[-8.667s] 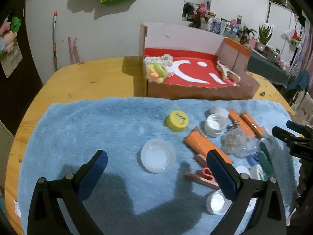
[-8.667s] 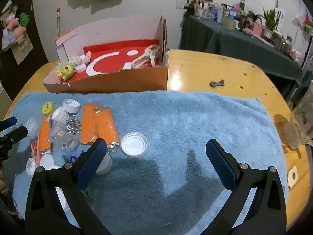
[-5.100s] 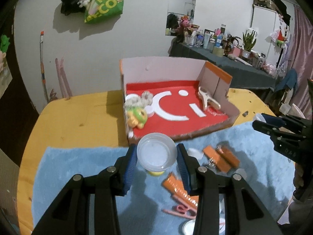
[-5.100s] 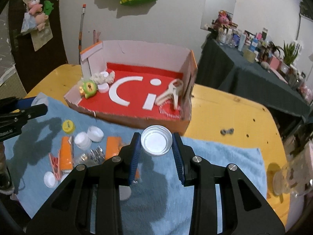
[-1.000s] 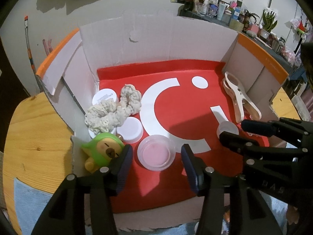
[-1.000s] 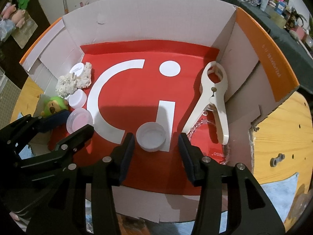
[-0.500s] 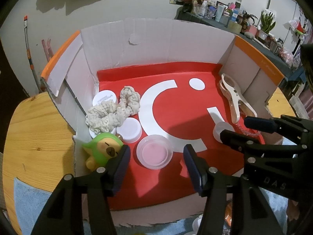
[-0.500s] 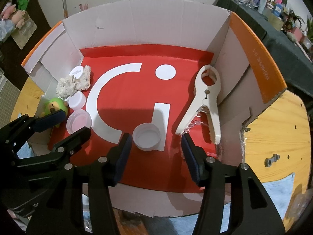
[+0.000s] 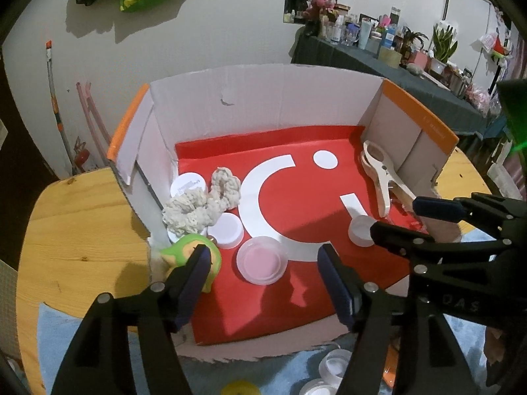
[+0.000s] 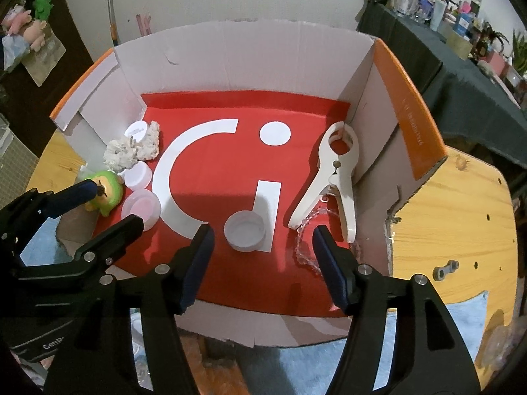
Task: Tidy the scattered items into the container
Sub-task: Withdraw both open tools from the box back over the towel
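Note:
The cardboard box has a red floor with white marks. A clear round lid lies on that floor, free, beyond my left gripper, whose jaws are opening with nothing between them. A white cap also rests loose on the floor, just ahead of my right gripper. Its jaws are opening too and grip nothing. Both grippers hover over the box's near edge.
Inside the box lie a green plush toy, a cream knitted scrunchie, white caps, a white clamp and a clear beaded piece. Below the box, more caps sit on the blue towel. A wooden table surrounds it.
Both grippers' jaws have spread wider and drawn back and up from the box floor. The clear lid and the white cap stay where they lay.

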`<state>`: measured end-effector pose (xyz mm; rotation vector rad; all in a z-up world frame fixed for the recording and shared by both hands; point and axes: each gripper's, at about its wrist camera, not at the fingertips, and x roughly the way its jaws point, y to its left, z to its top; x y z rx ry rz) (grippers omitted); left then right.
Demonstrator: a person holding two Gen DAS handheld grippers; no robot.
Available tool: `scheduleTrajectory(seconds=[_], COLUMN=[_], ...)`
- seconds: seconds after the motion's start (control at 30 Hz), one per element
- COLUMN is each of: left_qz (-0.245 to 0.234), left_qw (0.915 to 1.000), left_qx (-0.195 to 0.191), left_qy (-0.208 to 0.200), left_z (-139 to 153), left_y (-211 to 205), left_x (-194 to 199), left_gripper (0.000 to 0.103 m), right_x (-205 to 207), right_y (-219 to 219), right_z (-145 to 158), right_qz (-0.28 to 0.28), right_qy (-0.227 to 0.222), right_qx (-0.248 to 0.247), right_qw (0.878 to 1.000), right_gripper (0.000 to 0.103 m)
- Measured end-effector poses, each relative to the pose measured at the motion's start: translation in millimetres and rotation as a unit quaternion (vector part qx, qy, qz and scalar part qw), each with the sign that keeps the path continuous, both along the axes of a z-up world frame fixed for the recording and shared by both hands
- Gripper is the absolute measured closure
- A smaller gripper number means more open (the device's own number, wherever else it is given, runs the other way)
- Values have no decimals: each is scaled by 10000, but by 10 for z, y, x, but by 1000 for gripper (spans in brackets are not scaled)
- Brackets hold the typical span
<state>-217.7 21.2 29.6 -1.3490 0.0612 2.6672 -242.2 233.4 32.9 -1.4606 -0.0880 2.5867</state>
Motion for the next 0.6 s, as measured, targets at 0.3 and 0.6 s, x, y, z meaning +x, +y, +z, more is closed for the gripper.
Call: scheduleTrajectory(seconds=[0.3, 0.6], left_qz=[48, 36], left_qw=[9998, 9991], left_qx=[-15, -72], left_qy=[190, 417], left_z=[146, 315], left_y=[-61, -87], left_x=[146, 375], left_gripper=[30, 26], right_x=[65, 275], right_y=[-148, -237], right_z=[82, 227], right_qz=[63, 133], right_qy=[188, 373], right_qx=[117, 188], right_qw=[9997, 9990], right_gripper=[37, 36])
